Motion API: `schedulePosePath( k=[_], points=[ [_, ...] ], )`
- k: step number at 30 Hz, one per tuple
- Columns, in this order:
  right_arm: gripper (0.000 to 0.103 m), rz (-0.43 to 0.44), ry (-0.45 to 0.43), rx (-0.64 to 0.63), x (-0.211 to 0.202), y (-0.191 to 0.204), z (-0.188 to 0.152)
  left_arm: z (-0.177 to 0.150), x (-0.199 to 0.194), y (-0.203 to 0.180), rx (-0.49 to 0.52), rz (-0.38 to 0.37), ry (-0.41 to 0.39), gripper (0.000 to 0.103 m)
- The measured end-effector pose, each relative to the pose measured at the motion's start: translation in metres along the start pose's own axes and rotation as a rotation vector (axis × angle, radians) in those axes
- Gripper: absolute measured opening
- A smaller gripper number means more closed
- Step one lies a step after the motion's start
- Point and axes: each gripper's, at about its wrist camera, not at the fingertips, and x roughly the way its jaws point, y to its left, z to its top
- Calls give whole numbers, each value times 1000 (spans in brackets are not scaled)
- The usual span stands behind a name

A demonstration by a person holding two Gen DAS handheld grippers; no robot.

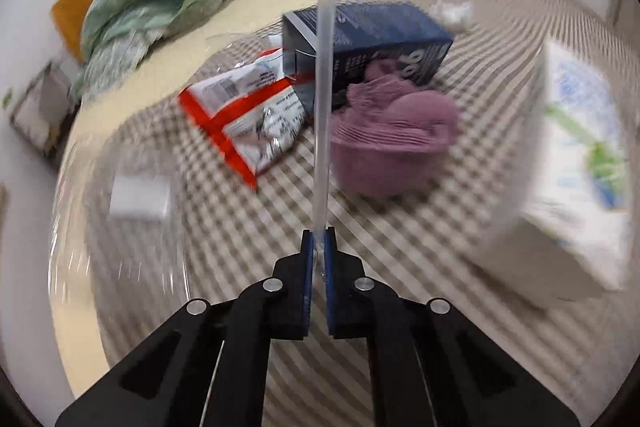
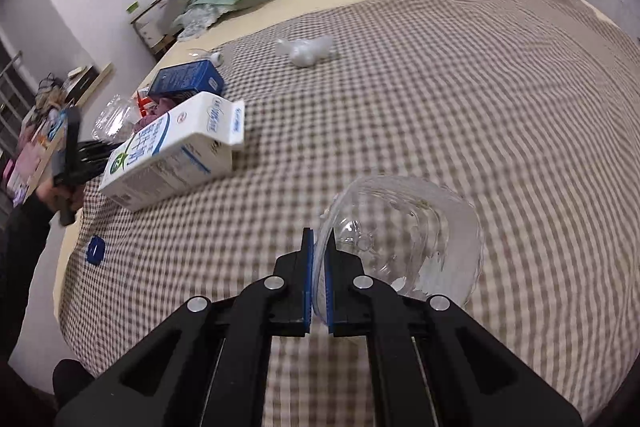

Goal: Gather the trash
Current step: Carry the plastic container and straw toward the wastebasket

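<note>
Fingers on my left gripper (image 1: 319,237) are clenched on the edge of a clear plastic sheet (image 1: 326,67), which rises straight toward twelve o'clock in the left view. Beyond it on the checked bed cover (image 1: 240,227) lie a red-and-white wrapper (image 1: 244,119) at eleven o'clock, a dark blue box (image 1: 380,39) at twelve and a purple cloth (image 1: 392,143) at one, touching the box. My right gripper (image 2: 319,239) is clamped on the rim of a clear plastic tub (image 2: 404,235), which hangs toward one o'clock. In the right view a white milk carton (image 2: 172,155) lies on its side at ten o'clock, a crumpled white bag (image 2: 308,51) at twelve and a blue cap (image 2: 95,249) at nine.
</note>
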Motion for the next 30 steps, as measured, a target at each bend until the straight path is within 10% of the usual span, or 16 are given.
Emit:
schedulePosePath(
  k=[7, 13, 15, 18, 25, 30],
  points=[
    [5, -57, 16, 7, -43, 15, -48, -46, -90, -9, -478, -347, 142, 3],
    [5, -34, 61, -13, -60, 51, -91, -114, -108, -104, -617, -569, 353, 3],
    [5, -26, 58, -30, -63, 63, -102, -132, -95, -133, -625, -544, 381, 14],
    [5, -32, 38, -28, -65, 74, -114, -151, -91, -145, -650, -401, 314, 61],
    [6, -19, -22, -20, -75, 87, -138, -193, -135, -189, -621, -244, 22, 61],
    [6, -16, -38, -22, -77, 90, -145, -176, -129, -229, -519, -198, -22, 61]
  ],
)
